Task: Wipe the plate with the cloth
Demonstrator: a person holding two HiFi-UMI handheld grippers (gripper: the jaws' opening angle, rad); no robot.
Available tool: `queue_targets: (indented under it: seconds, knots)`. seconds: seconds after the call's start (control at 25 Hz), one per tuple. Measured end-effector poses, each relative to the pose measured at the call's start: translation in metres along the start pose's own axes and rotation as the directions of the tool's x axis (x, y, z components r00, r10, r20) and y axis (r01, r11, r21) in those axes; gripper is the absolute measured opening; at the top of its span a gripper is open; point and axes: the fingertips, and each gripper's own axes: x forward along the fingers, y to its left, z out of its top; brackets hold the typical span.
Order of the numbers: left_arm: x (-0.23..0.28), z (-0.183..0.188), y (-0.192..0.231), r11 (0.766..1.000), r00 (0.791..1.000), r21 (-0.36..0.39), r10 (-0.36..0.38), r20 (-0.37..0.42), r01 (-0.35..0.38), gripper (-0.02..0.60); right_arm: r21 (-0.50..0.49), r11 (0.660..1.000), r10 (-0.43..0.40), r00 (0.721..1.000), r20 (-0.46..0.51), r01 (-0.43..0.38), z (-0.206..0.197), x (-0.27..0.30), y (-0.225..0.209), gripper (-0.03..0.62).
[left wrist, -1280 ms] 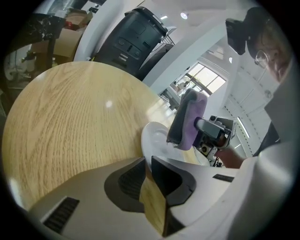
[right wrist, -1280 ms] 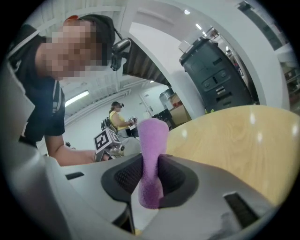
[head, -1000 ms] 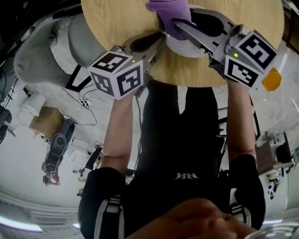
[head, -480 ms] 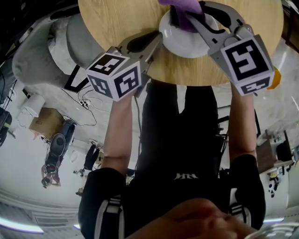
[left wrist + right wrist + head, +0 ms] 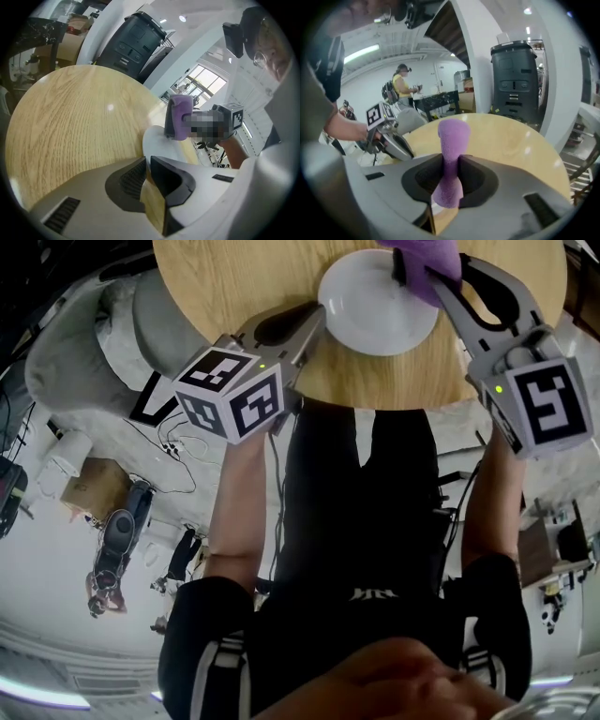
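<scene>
A white plate (image 5: 370,306) lies on the round wooden table (image 5: 234,277), near its front edge. My left gripper (image 5: 317,320) meets the plate's left rim, and in the left gripper view its jaws (image 5: 146,161) are pinched together on that rim of the plate (image 5: 158,140). My right gripper (image 5: 417,268) is shut on a rolled purple cloth (image 5: 429,254) over the plate's far right edge. In the right gripper view the cloth (image 5: 452,140) stands up between the jaws of the right gripper (image 5: 451,161). The left gripper view shows the cloth (image 5: 179,117) hanging over the plate.
A tall black bin (image 5: 515,79) stands beyond the table's far side. A person in a yellow top (image 5: 401,86) stands far off. A grey cushioned seat (image 5: 112,324) sits at the table's left. The table's front edge is close to my body.
My right gripper has swept the cloth rightward across the plate and rolled, so most of the plate now shows. The left gripper has kept still.
</scene>
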Motion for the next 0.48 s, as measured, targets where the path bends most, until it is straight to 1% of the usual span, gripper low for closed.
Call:
queue_targets:
  seconds: [0.08, 0.12, 0.2, 0.24, 0.32, 0.48]
  knots:
    - [0.0, 0.0, 0.0, 1.0, 1.0, 0.0, 0.002, 0.002, -0.002, 0.032, 0.041, 0.993, 0.105, 0.991, 0.077, -0.108, 0.013, 0.006, 0.022, 0.086]
    - [0.0, 0.0, 0.0, 1.0, 1.0, -0.001, 0.003, 0.003, -0.003, 0.032, 0.056, 0.985, 0.159, 0.983, 0.095, -0.165, 0.015, 0.013, 0.034, 0.086]
    - [0.001, 0.001, -0.001, 1.0, 1.0, -0.002, 0.003, 0.005, -0.003, 0.032, 0.086, 0.966, 0.234, 0.967, 0.098, -0.243, 0.016, 0.031, 0.054, 0.086]
    - [0.0, 0.001, -0.002, 1.0, 1.0, -0.003, 0.002, 0.007, -0.002, 0.032, 0.094, 0.961, 0.251, 0.964, 0.091, -0.26, 0.016, 0.04, 0.062, 0.086]
    - [0.0, 0.001, -0.003, 1.0, 1.0, -0.003, 0.003, 0.009, -0.003, 0.031, 0.078, 0.964, 0.249, 0.967, 0.058, -0.253, 0.011, 0.051, 0.068, 0.086]
    - [0.0, 0.002, -0.004, 1.0, 1.0, 0.002, 0.006, 0.015, -0.006, 0.032, 0.011, 0.984, 0.18, 0.984, 0.002, -0.18, 0.0, 0.052, 0.057, 0.086]
